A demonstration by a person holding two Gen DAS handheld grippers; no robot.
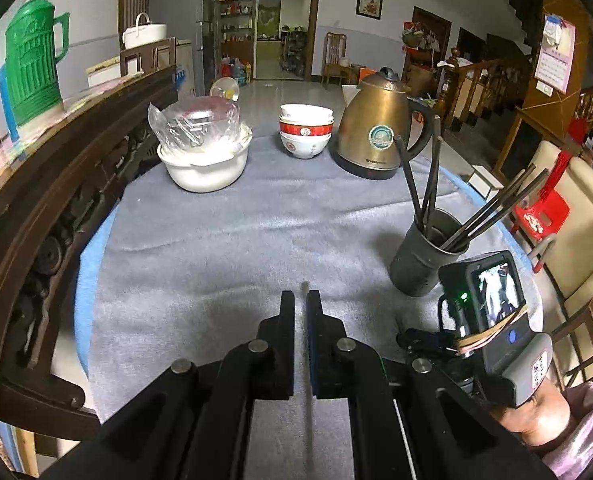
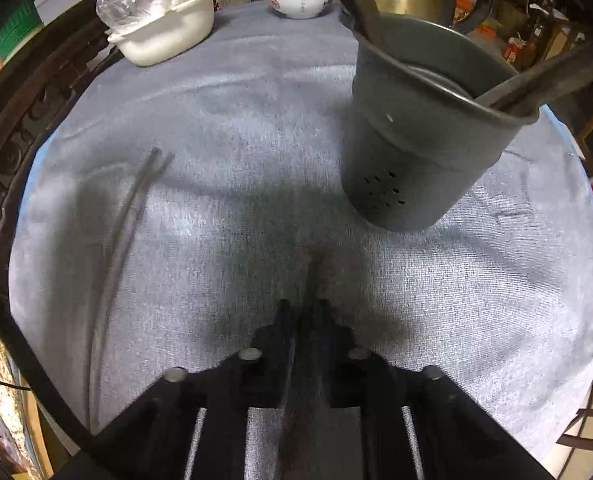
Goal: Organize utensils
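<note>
1. The left black two-finger gripper hovers over the grey cloth-covered round table, its jaws nearly together around a thin dark chopstick whose tip shows just past the fingertips.
2. The right black two-finger gripper is blurred; its jaws stand close together with a dark streak between them, but I cannot tell whether they grip anything.
3. The dark grey perforated cylindrical utensil holder stands upright, right of centre, holding several dark chopsticks that lean outward.
4. A blurred pair of thin chopsticks shows at the left in the right wrist view.
5. Behind the holder stand a brass-coloured electric kettle, stacked white-and-red bowls and a white plastic-covered basin.
</note>
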